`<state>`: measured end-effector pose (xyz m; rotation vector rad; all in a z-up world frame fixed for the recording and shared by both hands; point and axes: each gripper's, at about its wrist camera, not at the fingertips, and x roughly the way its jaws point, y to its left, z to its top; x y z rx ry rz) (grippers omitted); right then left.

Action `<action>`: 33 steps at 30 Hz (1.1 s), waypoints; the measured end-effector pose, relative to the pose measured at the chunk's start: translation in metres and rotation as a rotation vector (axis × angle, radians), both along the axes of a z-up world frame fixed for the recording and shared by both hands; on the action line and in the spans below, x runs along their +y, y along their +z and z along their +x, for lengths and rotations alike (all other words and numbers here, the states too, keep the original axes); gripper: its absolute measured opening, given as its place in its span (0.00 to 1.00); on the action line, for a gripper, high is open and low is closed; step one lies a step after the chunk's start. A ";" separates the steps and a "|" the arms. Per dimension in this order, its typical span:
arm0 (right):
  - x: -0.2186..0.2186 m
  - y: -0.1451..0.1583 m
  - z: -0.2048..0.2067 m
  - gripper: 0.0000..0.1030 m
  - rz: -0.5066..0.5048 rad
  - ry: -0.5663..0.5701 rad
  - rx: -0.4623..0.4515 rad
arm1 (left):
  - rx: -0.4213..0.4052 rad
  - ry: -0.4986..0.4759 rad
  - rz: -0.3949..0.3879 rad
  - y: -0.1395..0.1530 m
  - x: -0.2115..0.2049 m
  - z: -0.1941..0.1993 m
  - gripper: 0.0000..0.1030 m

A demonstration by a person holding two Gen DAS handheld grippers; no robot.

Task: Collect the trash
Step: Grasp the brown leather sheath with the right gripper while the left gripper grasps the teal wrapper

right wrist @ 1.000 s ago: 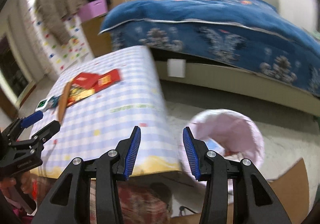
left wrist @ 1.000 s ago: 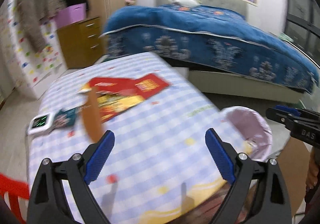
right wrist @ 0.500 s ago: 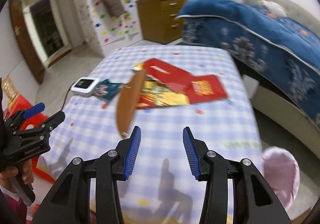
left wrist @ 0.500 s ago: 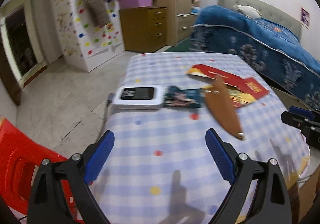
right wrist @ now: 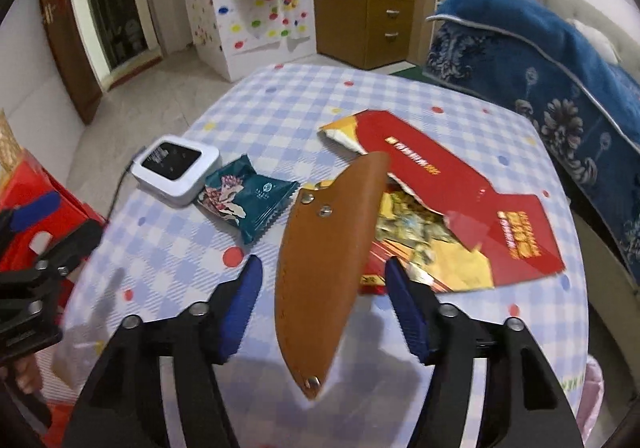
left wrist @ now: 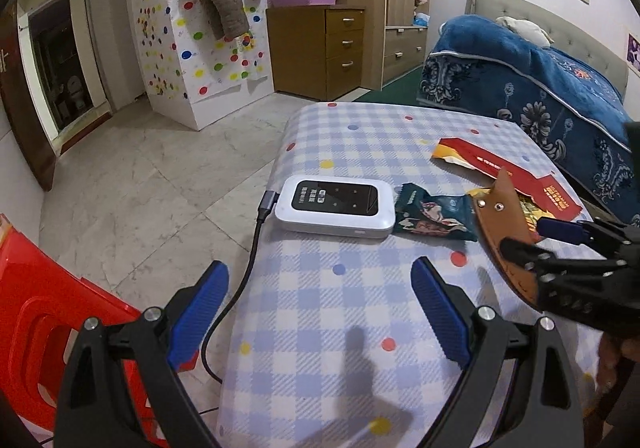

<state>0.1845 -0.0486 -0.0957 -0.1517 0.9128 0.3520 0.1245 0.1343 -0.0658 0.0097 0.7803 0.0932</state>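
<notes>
Brown leather sheath lies on the checked tablecloth, straight ahead of the right gripper and between its two blue pads, not touched by either; jaws are opening, nothing gripped. Long axis runs away from the gripper: riveted tip nearest the camera, wide mouth at the far end, leaning slightly right and resting over the red and yellow packaging. Probably the next pick. To do it well: come down over the mid-body with pads across the short width, close only once both sides are bracketed, avoid pinching the packaging under the far end. Teal snack wrapper sits ahead-left, white router beyond it. Left gripper hovers wide open and empty, wrapper ahead-right of it.
</notes>
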 end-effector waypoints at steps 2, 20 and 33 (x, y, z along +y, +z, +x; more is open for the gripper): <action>0.010 -0.008 0.004 0.64 -0.047 -0.001 0.003 | 0.005 0.002 0.003 -0.002 0.000 0.001 0.87; -0.081 0.031 -0.043 0.50 0.040 -0.149 -0.081 | 0.040 -0.060 -0.046 -0.010 -0.067 0.053 0.87; -0.123 0.042 -0.057 0.50 0.087 -0.202 -0.107 | 0.138 -0.202 -0.037 -0.035 -0.106 0.092 0.31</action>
